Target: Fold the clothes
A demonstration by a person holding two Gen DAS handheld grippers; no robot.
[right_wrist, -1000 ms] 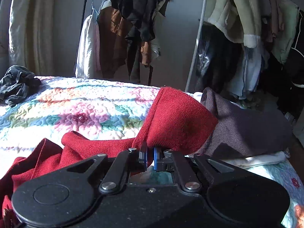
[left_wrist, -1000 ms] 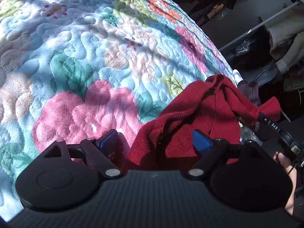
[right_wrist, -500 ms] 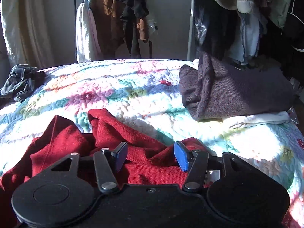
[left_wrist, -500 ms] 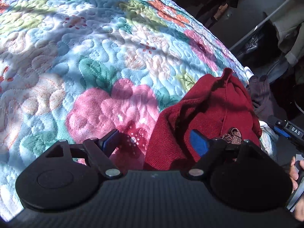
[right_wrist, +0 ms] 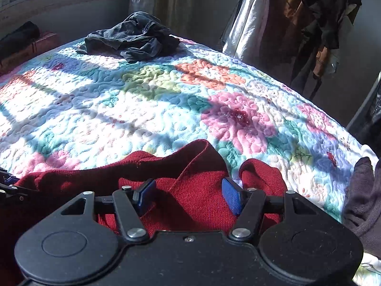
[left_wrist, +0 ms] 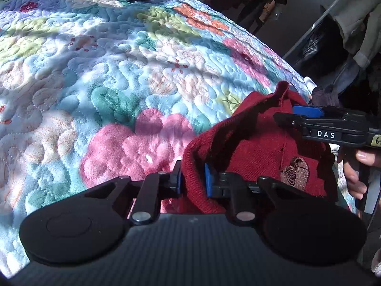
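Note:
A dark red knit sweater (left_wrist: 257,147) lies bunched on the floral quilt (left_wrist: 119,71), with an embroidered crest showing at its right. My left gripper (left_wrist: 193,178) is shut on a thick rolled edge of the sweater, low at the bed's near side. My right gripper (right_wrist: 188,194) is open just above the sweater (right_wrist: 190,190), its blue pads on either side of a raised seam. In the left wrist view the right gripper (left_wrist: 307,115) reaches in from the right over the sweater.
A crumpled dark grey garment (right_wrist: 133,38) lies at the far end of the quilt (right_wrist: 142,100). A folded dark purple garment (right_wrist: 364,200) sits at the right edge. Clothes racks with hanging coats (right_wrist: 309,19) stand beyond the bed.
My left gripper has closed on the sweater's rolled edge. My right gripper let go of the sweater earlier, stayed open, swung left and now hovers over the pile.

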